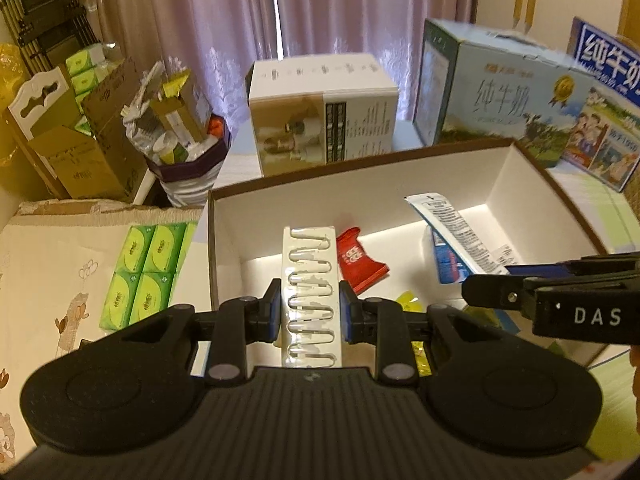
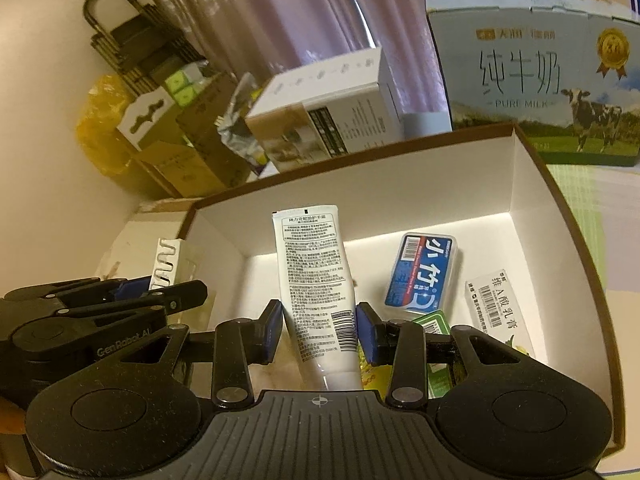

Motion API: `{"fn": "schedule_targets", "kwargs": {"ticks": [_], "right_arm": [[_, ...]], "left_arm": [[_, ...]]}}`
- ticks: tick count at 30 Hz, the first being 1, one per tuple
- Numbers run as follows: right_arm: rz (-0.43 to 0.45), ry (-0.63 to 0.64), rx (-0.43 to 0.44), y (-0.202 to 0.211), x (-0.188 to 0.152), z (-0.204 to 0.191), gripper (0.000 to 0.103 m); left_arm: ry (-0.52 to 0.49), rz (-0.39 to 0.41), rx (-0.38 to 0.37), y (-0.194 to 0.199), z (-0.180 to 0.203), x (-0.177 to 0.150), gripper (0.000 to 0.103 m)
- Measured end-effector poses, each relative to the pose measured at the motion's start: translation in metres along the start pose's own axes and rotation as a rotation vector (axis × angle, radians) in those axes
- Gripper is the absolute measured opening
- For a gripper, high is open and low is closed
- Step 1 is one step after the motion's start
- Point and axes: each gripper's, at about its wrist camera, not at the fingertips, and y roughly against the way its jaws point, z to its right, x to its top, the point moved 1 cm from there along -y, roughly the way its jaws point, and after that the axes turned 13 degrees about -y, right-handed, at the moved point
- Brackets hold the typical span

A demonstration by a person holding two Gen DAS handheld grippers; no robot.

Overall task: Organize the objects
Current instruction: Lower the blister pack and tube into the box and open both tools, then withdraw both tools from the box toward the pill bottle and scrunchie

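My left gripper is shut on a white card of paper clips, held over the near left part of an open white box with a brown rim. My right gripper is shut on a white tube with printed text, above the same box. In the left wrist view the right gripper and its tube show at the right. In the right wrist view the left gripper and the clip card show at the left.
Inside the box lie a red packet, a blue floss case, a white labelled packet, and green and yellow items. Behind it stand milk cartons and a white carton. Green tissue packs lie left.
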Motion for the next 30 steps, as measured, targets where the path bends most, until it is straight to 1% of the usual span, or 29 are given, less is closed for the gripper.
{"fn": "schedule_targets", "kwargs": {"ticks": [13, 15, 17, 19, 21, 23, 30], "right_arm": [[-0.017, -0.035, -0.061, -0.028, 0.011, 0.011, 0.037], [-0.019, -0.044, -0.063, -0.030, 0.012, 0.014, 0.037], [-0.020, -0.050, -0.065, -0.032, 0.013, 0.013, 0.037], [-0.020, -0.052, -0.067, -0.032, 0.013, 0.014, 0.037], [-0.020, -0.056, -0.068, -0.032, 0.013, 0.014, 0.037], [-0.021, -0.059, -0.067, -0.033, 0.013, 0.013, 0.037], [-0.020, -0.059, -0.066, -0.034, 0.013, 0.013, 0.037]], "left_arm": [[-0.026, -0.060, -0.006, -0.046, -0.006, 0.009, 0.024], [-0.027, -0.051, -0.006, -0.049, -0.007, 0.010, 0.027], [-0.028, -0.044, -0.007, -0.050, -0.008, 0.012, 0.035], [-0.033, -0.037, -0.002, -0.050, -0.010, 0.013, 0.039], [-0.032, -0.037, -0.001, -0.050, -0.011, 0.014, 0.039], [-0.030, -0.034, -0.003, -0.049, -0.012, 0.013, 0.042], [-0.024, -0.033, 0.003, -0.045, -0.016, 0.010, 0.046]]}}
